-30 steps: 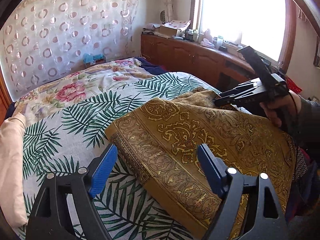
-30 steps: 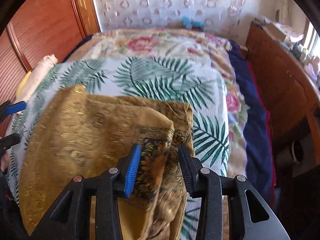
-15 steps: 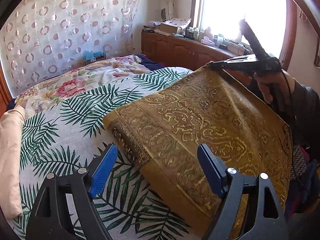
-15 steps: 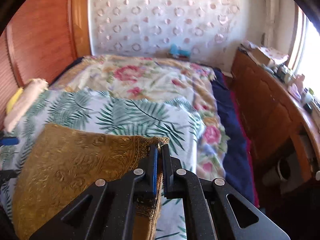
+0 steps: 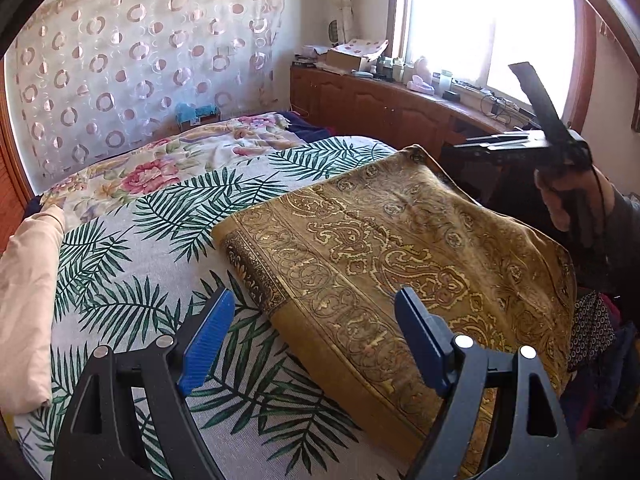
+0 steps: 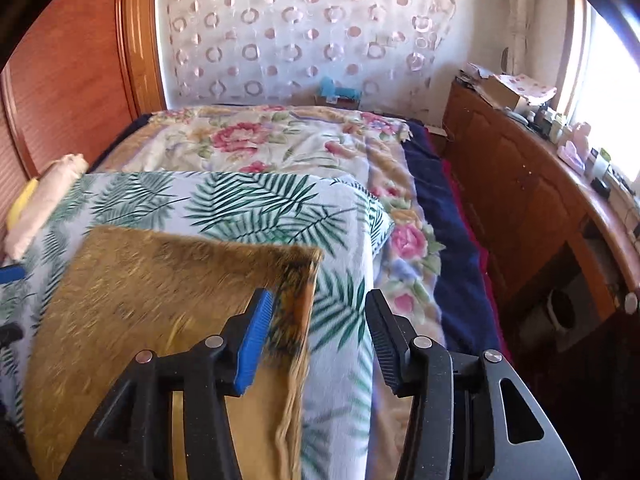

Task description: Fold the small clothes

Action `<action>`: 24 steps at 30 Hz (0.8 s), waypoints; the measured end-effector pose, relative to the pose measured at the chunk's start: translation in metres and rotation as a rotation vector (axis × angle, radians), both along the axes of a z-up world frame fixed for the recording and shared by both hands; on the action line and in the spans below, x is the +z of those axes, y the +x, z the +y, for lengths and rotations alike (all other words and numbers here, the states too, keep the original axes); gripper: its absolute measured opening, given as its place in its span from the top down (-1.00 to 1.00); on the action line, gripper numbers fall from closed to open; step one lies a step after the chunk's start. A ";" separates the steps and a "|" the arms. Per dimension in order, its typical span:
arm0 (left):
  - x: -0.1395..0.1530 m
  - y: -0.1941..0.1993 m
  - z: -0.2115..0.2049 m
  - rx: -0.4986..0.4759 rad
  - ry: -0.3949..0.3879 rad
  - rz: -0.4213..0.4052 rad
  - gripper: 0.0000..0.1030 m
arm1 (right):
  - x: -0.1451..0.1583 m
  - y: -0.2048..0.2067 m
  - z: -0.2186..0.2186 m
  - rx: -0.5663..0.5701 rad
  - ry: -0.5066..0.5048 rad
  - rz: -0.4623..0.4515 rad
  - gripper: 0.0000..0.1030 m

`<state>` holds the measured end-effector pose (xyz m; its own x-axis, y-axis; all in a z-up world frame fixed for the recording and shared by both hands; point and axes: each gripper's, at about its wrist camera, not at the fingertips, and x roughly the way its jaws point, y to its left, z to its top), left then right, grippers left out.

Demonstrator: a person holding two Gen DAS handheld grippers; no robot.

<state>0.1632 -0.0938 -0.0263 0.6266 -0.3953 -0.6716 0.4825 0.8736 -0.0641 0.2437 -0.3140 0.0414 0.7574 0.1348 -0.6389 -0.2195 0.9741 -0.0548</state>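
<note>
A folded mustard-gold paisley cloth (image 5: 384, 256) lies on the palm-leaf bedspread (image 5: 132, 280). It also shows blurred in the right wrist view (image 6: 160, 292). My left gripper (image 5: 316, 344) is open and empty, its jaws wide apart over the cloth's near left edge. My right gripper (image 6: 316, 340) is open, just past the cloth's far right corner, with nothing between the jaws. In the left wrist view the right gripper (image 5: 492, 142) is held up beyond that corner.
A rolled cream cloth (image 5: 28, 300) lies along the bed's left side. A floral blanket (image 6: 280, 140) covers the far end. A wooden cabinet (image 6: 520, 184) with clutter runs along the right under the window. A wooden headboard panel (image 6: 68, 80) stands left.
My right gripper shut on the cloth's corner, lifted it, then opened and let it go. The cloth now lies flatter on the bed. My left gripper stayed open.
</note>
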 end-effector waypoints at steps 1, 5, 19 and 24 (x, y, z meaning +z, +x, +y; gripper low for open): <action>0.000 -0.002 0.000 0.001 0.000 -0.002 -0.61 | 0.000 -0.011 -0.001 0.002 0.005 -0.002 0.02; -0.001 -0.016 -0.002 0.003 0.001 0.001 -0.61 | -0.008 -0.052 -0.008 0.023 0.034 -0.003 0.01; -0.028 -0.085 0.000 0.005 -0.022 0.112 -0.61 | -0.046 -0.150 -0.024 0.084 0.029 0.050 -0.30; -0.040 -0.089 -0.004 0.000 -0.006 0.143 -0.61 | -0.065 -0.155 -0.035 0.052 0.080 0.092 -0.30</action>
